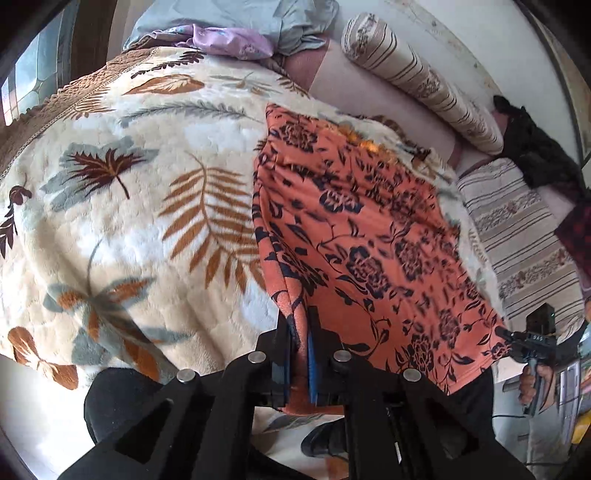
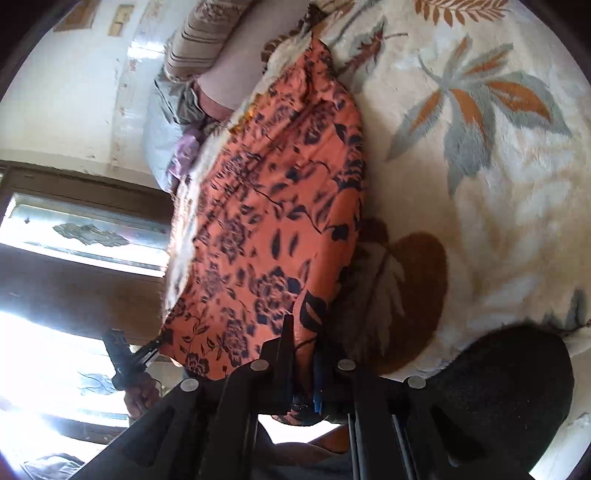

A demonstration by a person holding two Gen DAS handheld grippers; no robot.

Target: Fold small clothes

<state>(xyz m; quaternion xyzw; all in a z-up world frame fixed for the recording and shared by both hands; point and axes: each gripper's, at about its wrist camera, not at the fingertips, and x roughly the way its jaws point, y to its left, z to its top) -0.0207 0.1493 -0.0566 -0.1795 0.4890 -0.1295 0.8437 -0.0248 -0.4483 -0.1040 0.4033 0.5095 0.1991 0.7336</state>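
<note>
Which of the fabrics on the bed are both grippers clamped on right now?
The orange floral garment. The left gripper and right gripper each pinch its near edge; the leaf-print blanket lies beneath, ungripped.

A bed is covered by a cream plush blanket (image 1: 122, 206) printed with brown and grey leaves. A striped bolster (image 1: 417, 81) is laid along a scuffed white wall (image 1: 465, 40). Crumpled blue and lilac bedding (image 1: 236, 29) is piled at the far end. A patterned glass window (image 2: 85, 232) in a dark wooden frame is brightly backlit.
</note>
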